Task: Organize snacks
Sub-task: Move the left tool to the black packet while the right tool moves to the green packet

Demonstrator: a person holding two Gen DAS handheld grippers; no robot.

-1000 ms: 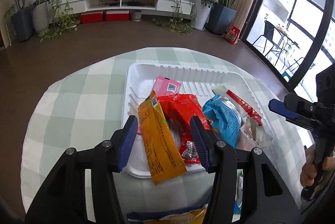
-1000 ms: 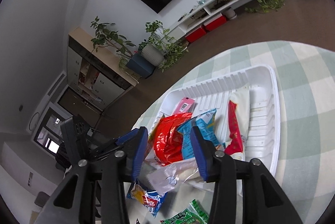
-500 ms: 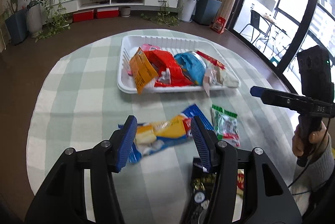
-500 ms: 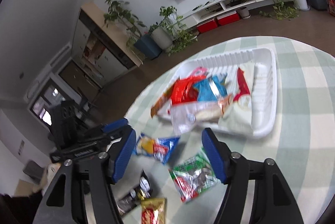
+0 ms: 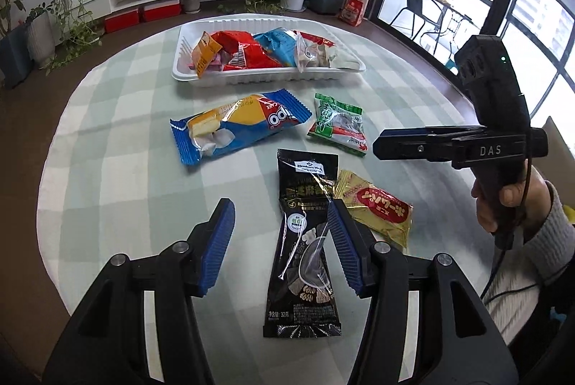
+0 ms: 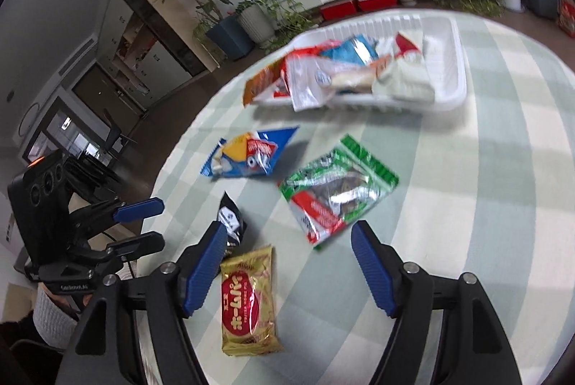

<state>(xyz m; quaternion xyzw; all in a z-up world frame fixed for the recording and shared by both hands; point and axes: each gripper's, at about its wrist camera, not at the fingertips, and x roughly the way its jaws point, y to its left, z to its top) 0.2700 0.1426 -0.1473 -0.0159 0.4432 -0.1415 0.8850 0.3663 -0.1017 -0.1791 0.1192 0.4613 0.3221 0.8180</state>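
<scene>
A white tray [image 5: 267,81] at the table's far side holds several snack packets. On the cloth in front lie a blue cake packet [image 5: 237,124], a green packet [image 5: 337,122], a black packet [image 5: 305,241] and a gold packet [image 5: 377,205]. My left gripper [image 5: 280,237] is open and empty over the black packet's upper part. My right gripper [image 6: 287,259] is open and empty above the gold packet [image 6: 248,302], with the green packet [image 6: 337,191] just ahead. The right gripper also shows side-on in the left wrist view [image 5: 431,144].
The round table has a green checked cloth [image 5: 118,140]. Its edge curves close on the left and near side. Beyond are a TV shelf, potted plants and glass doors.
Both grippers have drawn back from the tray toward the near side of the table. The loose packets on the cloth have come into view. The right gripper has opened wider.
</scene>
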